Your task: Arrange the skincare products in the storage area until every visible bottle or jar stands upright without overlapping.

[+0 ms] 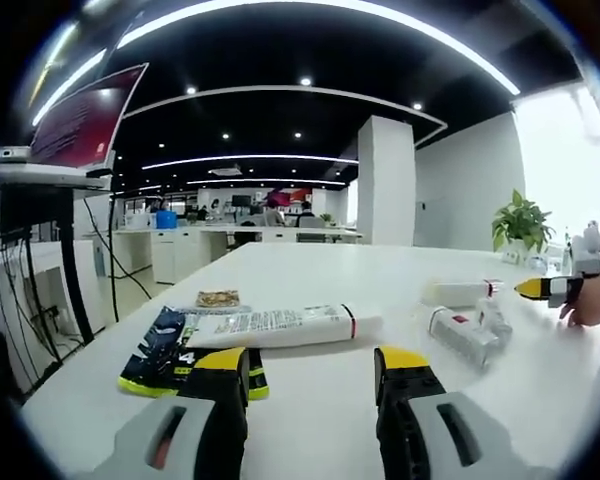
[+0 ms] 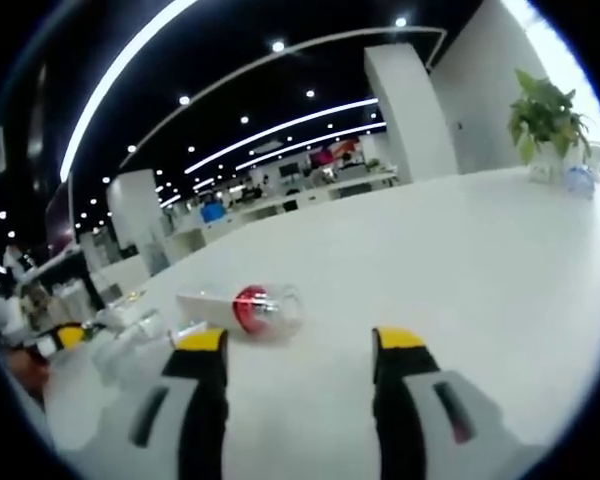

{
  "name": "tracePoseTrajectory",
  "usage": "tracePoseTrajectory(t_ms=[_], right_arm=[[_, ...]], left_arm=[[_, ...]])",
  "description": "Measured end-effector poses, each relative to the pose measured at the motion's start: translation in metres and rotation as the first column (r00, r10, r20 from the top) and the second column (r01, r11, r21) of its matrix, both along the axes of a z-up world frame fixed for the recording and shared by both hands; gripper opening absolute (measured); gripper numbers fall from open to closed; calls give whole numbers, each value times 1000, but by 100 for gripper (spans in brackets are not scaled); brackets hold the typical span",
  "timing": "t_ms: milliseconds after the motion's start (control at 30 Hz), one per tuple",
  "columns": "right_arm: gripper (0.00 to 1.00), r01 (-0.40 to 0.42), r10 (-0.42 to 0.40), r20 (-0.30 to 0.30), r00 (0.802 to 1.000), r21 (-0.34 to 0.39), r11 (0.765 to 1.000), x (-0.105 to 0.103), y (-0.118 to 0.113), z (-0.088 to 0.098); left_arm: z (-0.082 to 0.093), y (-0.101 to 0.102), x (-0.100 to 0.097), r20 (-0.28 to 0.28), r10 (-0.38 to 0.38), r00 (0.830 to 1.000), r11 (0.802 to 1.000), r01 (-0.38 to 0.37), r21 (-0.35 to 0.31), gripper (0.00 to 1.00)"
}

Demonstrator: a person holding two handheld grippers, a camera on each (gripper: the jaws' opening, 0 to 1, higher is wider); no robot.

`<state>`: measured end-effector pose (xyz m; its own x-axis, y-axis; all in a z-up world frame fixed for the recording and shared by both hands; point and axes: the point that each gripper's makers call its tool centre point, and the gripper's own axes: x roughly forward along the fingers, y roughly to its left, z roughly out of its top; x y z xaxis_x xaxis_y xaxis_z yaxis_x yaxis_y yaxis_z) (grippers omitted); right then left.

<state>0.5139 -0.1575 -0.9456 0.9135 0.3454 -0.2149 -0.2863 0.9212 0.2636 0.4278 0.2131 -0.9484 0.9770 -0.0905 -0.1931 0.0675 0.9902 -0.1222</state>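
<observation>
**Fallen bottles on an office desk, both grippers empty**

An open-plan office under ceiling light strips holds a long white desk (image 1: 310, 400), and every skincare product on it lies flat. In the left gripper view the left gripper (image 1: 312, 372) hovers with its jaws apart and nothing between them. Just ahead, slightly to its left, lies a white tube (image 1: 280, 327), long axis crosswise to the jaws, resting partly on a dark packet (image 1: 160, 352) near the desk's left edge. Further right lie a clear pump bottle (image 1: 468, 332) and, behind it, a white bottle (image 1: 460, 292).

In the right gripper view the right gripper (image 2: 300, 350) is likewise spread and empty. A red-capped bottle (image 2: 242, 307) lies on its side ahead and to the left, axis also crosswise.

My judgement: the left gripper is nearer the tube, the right nearer the red-capped bottle; either needs a wrist turn before gripping and tipping it upright.
</observation>
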Motion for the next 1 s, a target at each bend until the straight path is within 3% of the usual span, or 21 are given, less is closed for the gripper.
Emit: tracePoseTrajectory(t_ms=[233,533,733,1000], right_arm=[[54,5,-5,8,1000,12,1000,0,0,3],[54,-17,17,48,999,-5,1000,0,2,13],[54,-2,2,57,998,11,1000,0,-1,18],[52,-54,57,64,996,-41,998,0,1,25]], left_arm=[[13,-2,-1,38,-5,999,1000,5,2,52],[26,4,2,40,-10,999,999,8,52,53],[42,-9,11,68,-63,996,995,58,80,54],[51,-25,24,57,-138,989,985,132,108,54]])
